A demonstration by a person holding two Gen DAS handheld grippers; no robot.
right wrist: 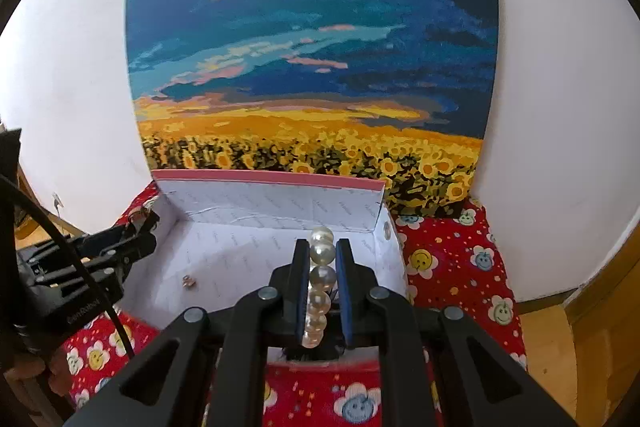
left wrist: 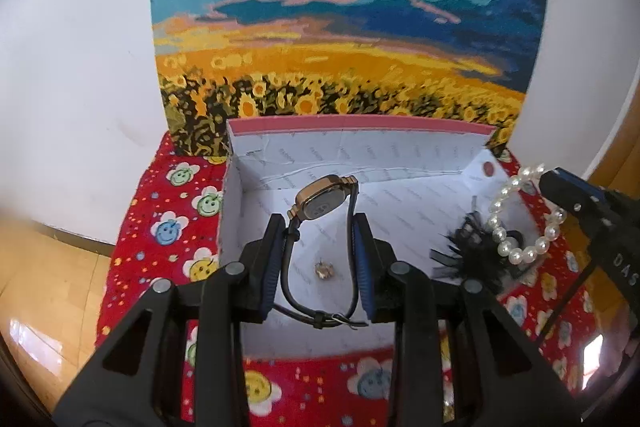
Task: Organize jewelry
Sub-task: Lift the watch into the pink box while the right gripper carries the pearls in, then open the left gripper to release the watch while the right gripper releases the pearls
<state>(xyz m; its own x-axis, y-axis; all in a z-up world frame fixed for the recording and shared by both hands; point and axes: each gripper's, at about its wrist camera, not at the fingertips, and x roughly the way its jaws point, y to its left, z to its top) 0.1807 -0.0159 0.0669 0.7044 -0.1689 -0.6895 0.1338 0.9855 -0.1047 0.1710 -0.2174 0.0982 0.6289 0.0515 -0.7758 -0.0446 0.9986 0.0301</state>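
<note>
My left gripper [left wrist: 320,227] is shut on a wristwatch [left wrist: 322,201] with a gold case and a dark strap, held above the white open box [left wrist: 360,143]. A small gold earring [left wrist: 326,270] lies on the box floor below it and also shows in the right wrist view [right wrist: 188,281]. My right gripper [right wrist: 320,251] is shut on a pearl bracelet [right wrist: 322,277] over the box's right part; the bracelet also shows in the left wrist view [left wrist: 520,223]. A black feathery hair piece [left wrist: 472,247] lies in the box under the bracelet.
The box [right wrist: 276,203] stands on a red cloth [left wrist: 160,211] with smiley flowers. A sunflower painting [left wrist: 344,27] leans on the white wall behind it. Wooden floor [left wrist: 48,291] lies at both sides. The left gripper's body [right wrist: 80,267] shows at the left in the right wrist view.
</note>
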